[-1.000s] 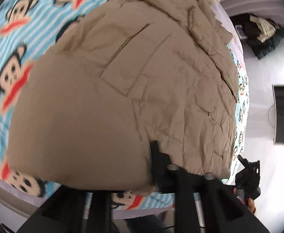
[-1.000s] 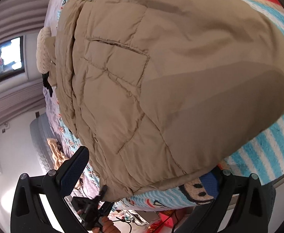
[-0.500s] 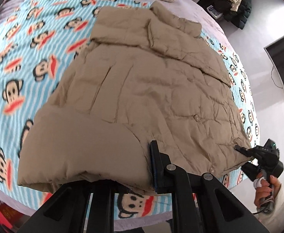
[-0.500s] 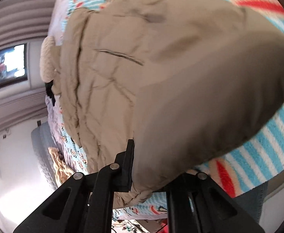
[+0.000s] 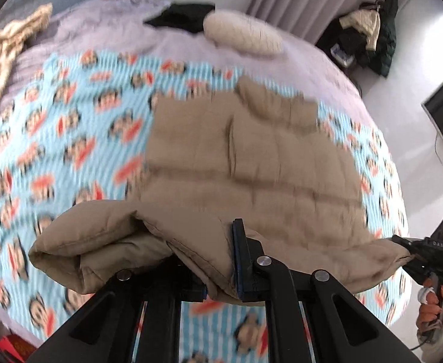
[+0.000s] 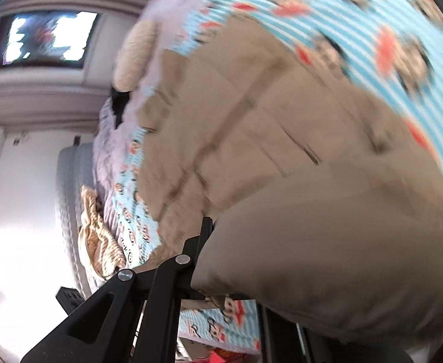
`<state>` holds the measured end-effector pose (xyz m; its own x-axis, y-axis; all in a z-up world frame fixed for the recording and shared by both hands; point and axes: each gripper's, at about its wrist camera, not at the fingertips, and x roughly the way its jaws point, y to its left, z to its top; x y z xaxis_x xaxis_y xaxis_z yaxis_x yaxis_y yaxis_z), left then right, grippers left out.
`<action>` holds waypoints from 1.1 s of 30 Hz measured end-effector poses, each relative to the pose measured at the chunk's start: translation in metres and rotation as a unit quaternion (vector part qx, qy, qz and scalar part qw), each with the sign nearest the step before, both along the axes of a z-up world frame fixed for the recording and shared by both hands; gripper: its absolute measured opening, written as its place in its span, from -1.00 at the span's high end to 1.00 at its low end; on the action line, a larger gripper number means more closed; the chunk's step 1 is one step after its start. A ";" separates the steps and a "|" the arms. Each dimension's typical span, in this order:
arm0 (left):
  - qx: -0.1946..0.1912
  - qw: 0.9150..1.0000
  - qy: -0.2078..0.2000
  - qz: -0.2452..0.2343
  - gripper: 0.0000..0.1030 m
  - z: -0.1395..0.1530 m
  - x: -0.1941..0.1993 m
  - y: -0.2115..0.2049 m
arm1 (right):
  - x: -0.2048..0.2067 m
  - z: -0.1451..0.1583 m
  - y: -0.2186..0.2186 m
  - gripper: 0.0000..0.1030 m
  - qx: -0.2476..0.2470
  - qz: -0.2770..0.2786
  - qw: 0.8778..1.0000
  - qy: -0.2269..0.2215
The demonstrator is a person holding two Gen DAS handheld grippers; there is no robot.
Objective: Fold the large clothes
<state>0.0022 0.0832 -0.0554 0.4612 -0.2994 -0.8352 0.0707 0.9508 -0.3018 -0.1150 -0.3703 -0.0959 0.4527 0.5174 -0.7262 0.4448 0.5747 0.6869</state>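
Tan jacket hem raised off blanket, both tools clamping it

A tan padded jacket is covering the right half of the bed, leaving open monkey-print blanket to its left. A cream pillow and black garment are lying beyond the jacket, blocking the far edge.

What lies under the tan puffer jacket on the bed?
A blue striped monkey-print blanket shows around the tan puffer jacket, whose lifted near hem is pinched by the left gripper and right gripper. Anything beneath its middle is covered.
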 end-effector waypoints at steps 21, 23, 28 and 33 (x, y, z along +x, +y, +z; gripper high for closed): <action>0.150 0.988 0.045 -0.001 0.72 -0.130 0.264 -0.058 | 0.292 -0.072 -0.007 0.84 -0.140 0.107 0.983 0.045; 0.158 0.986 0.044 -0.004 0.72 -0.139 0.269 -0.061 | 0.294 -0.087 -0.008 0.84 -0.131 0.095 0.986 0.048; 0.159 0.986 0.047 -0.005 0.71 -0.142 0.273 -0.063 | 0.297 -0.099 -0.007 0.84 -0.132 0.094 0.986 0.049; 0.160 0.986 0.047 -0.013 0.71 -0.134 0.270 -0.061 | 0.295 -0.089 -0.008 0.82 -0.127 0.093 0.986 0.054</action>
<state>0.2723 0.0225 -0.1891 0.3726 -0.0249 -0.9277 0.0825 0.9966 0.0064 0.1803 -0.3784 -0.1845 0.2792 0.3801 -0.8818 0.3782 0.8005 0.4649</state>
